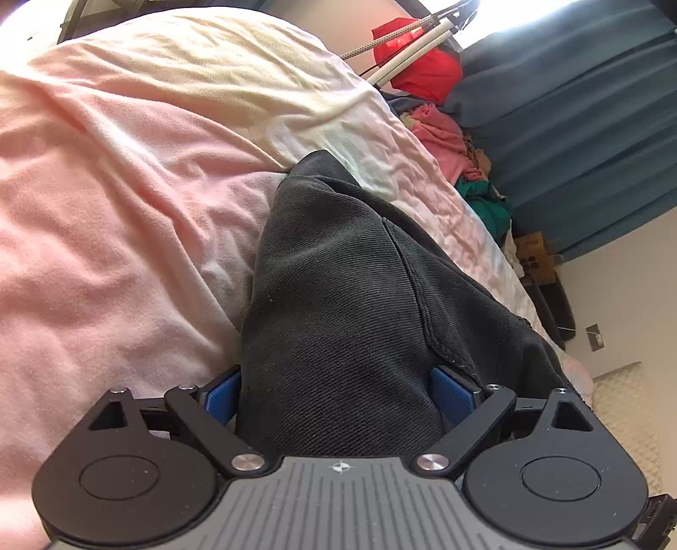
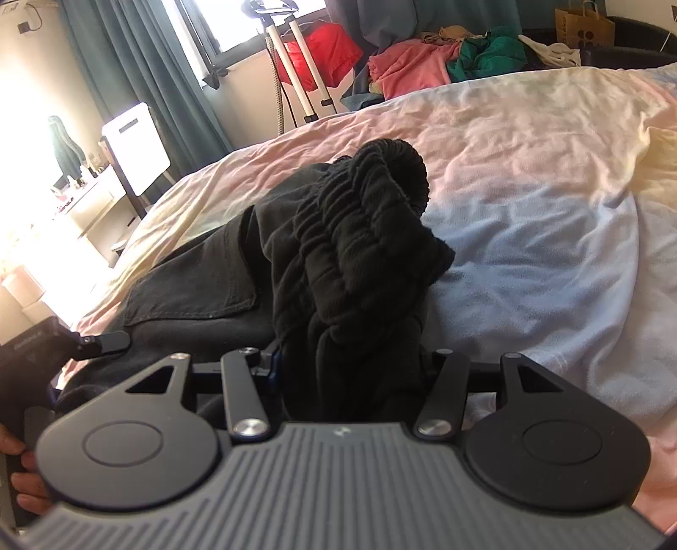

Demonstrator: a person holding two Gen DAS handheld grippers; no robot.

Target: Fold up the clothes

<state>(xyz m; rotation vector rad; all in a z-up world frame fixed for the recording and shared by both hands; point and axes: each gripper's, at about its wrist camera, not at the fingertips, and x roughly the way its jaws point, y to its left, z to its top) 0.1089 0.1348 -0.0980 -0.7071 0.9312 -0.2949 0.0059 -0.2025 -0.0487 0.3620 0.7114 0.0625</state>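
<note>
My right gripper (image 2: 351, 372) is clamped on the bunched elastic waistband end of the black trousers (image 2: 321, 262), the gathered cloth standing up in a lump between the jaws; I judge this hold is meant to anchor that end while the other hand works; my left gripper (image 1: 338, 393) has a wide band of the same dark fabric (image 1: 351, 296) lying between its blue pads (image 1: 452, 395), jaws spread broad; whether the pads press or only flank the cloth I cannot tell; a stitched seam or pocket edge runs up the fabric ahead of it. The trousers lie along the bed, on a pastel duvet (image 2: 529, 177) of pink, cream and pale blue, rumpled and soft, so it gives under a fold. Room: teal curtains (image 2: 127, 63) by a bright window; a heap of unsorted clothes (image 2: 444, 59), pink and green, at the bed's far edge; a paper bag (image 2: 586, 27) behind it.
</note>
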